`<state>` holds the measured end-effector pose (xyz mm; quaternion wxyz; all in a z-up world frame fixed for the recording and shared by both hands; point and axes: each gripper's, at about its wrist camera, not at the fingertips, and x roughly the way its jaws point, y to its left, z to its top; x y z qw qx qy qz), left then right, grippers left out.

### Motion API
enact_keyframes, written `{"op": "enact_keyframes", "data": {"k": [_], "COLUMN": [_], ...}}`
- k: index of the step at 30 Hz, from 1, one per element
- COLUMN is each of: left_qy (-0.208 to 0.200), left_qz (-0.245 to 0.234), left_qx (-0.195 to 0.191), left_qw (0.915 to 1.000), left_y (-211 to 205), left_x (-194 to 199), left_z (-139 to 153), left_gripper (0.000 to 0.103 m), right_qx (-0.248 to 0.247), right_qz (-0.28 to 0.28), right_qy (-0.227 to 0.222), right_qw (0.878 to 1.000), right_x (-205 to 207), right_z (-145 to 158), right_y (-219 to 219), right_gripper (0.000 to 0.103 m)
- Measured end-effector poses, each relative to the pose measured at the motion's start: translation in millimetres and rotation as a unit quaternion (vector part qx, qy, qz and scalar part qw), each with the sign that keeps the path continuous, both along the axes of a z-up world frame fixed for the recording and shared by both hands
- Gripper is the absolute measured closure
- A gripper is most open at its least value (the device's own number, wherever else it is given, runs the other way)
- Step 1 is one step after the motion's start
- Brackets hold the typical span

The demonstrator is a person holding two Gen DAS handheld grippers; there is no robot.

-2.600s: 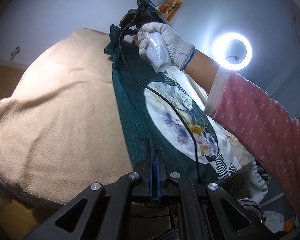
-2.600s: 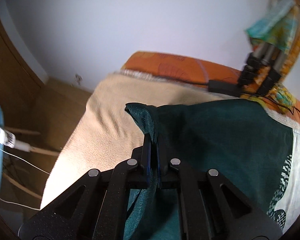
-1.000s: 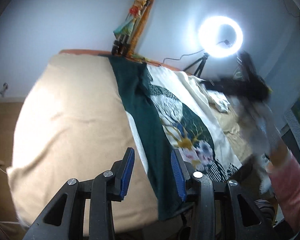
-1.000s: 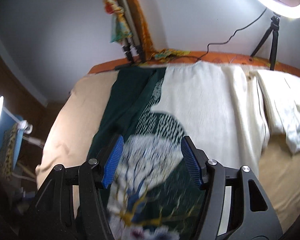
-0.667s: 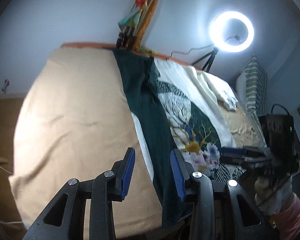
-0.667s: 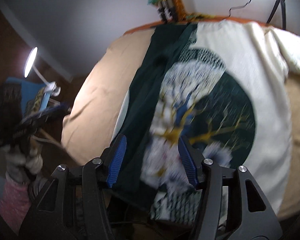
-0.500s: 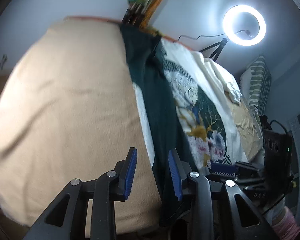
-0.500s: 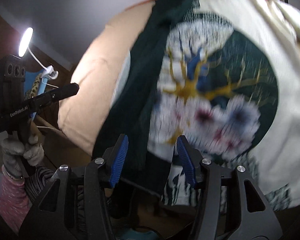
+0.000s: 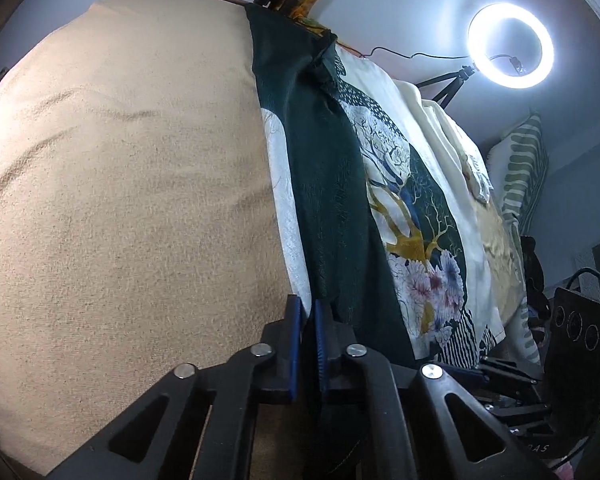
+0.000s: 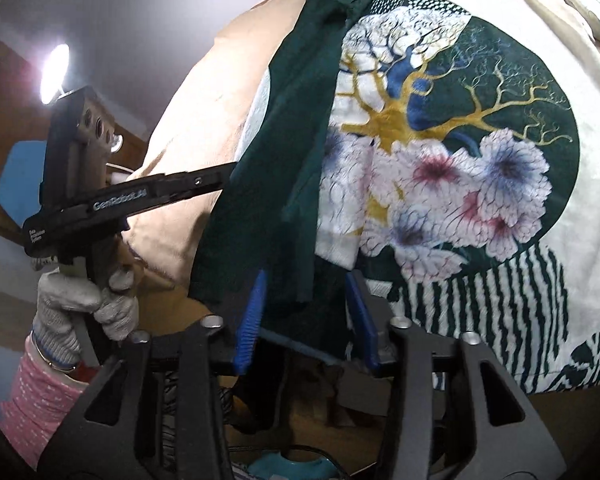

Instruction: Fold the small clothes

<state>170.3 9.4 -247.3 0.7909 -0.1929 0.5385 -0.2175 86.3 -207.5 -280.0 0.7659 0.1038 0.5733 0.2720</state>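
A cream and dark green printed cloth [image 9: 412, 184] with a gold tree and pale flowers lies on the bed, its dark green edge folded over as a long strip [image 9: 324, 184]. My left gripper [image 9: 306, 312] is shut on the near left edge of the cloth. In the right wrist view the same cloth [image 10: 452, 128] fills the frame, and the left gripper [image 10: 220, 178] reaches in from the left. My right gripper [image 10: 304, 304] is open, its blue pads either side of the cloth's hanging near edge.
A beige blanket [image 9: 120, 184] covers the bed's left part. A ring light [image 9: 510, 46] on a tripod stands at the far right. A folded cream cloth [image 9: 460, 148] and a striped pillow [image 9: 522, 168] lie to the right. A desk lamp [image 10: 54, 72] glows left.
Both grippers let go of the far dark green edge and came back to the near edge. The left gripper has closed on the cloth's near edge; the right has moved close to it, still open.
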Motion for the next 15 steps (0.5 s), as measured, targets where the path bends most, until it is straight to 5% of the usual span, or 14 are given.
{"op": "enact_keyframes", "data": {"k": [6, 15], "left_qy": [-0.005, -0.026], "left_qz": [0.013, 0.013], "left_qx": [-0.01, 0.008], "left_qw": [0.9998, 0.9995], "left_y": [8.0, 11.3], "left_x": [0.1, -6.7], "left_z": [4.4, 16.3], "left_gripper": [0.103, 0.103], "right_qx": [-0.018, 0.021], "right_qz": [0.026, -0.006], "right_qy": [-0.002, -0.012], "right_qw": [0.999, 1.0], "right_x": [-2.7, -10.3], "right_z": [-1.5, 14.5], "right_y": [20.1, -7.6], "right_gripper": [0.095, 0.099]}}
